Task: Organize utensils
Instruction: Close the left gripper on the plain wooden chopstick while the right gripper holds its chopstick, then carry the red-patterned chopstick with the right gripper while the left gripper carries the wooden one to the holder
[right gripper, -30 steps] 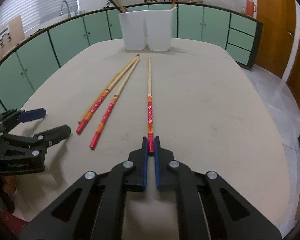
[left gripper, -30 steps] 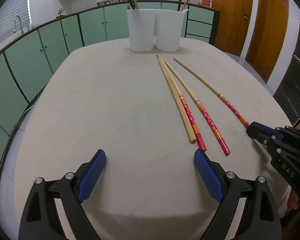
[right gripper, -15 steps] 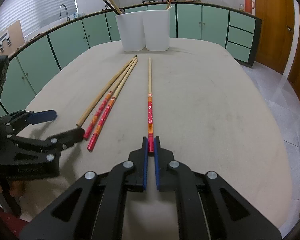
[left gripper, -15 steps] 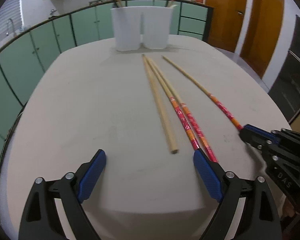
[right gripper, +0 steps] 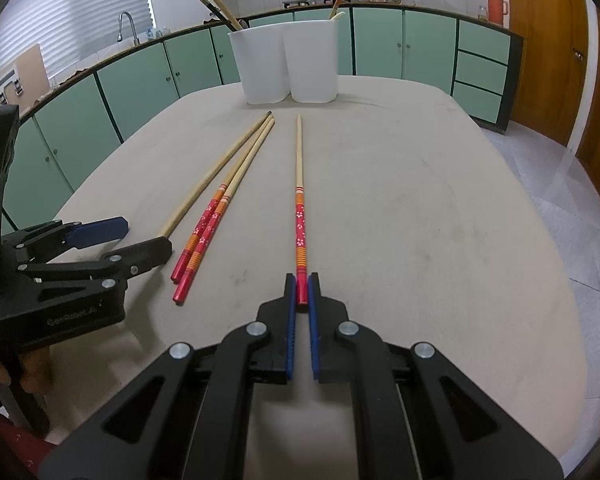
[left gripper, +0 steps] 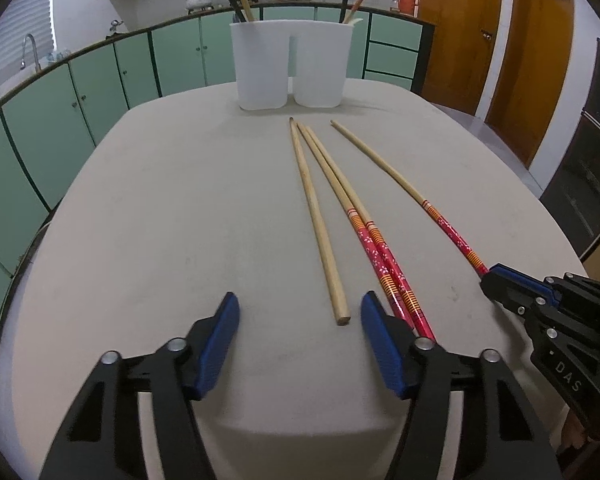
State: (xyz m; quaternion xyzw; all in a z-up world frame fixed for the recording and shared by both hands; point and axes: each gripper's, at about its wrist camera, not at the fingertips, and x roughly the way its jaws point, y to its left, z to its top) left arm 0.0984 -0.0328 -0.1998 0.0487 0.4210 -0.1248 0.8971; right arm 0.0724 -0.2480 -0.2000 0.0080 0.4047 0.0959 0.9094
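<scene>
Several long chopsticks lie on the beige table [left gripper: 160, 220]. A plain wooden chopstick [left gripper: 318, 224] has its near end between the open fingers of my left gripper [left gripper: 300, 312]. Two red-handled chopsticks [left gripper: 380, 252] lie side by side just right of it, under the right finger. My right gripper [right gripper: 302, 292] is shut on the red end of a separate red-handled chopstick [right gripper: 299, 208], which rests on the table; it also shows in the left wrist view [left gripper: 440, 216]. Two white holders [left gripper: 290, 66] with utensils inside stand at the far edge.
Green cabinets [left gripper: 100, 80] line the room behind the table. Wooden doors [left gripper: 540, 40] stand at the right. My left gripper [right gripper: 112, 244] shows at the left of the right wrist view, beside the plain chopstick [right gripper: 216, 172].
My left gripper has moved right and forward, its fingers closing partway around the plain chopstick's near end. My right gripper stays shut on its chopstick, hardly moved.
</scene>
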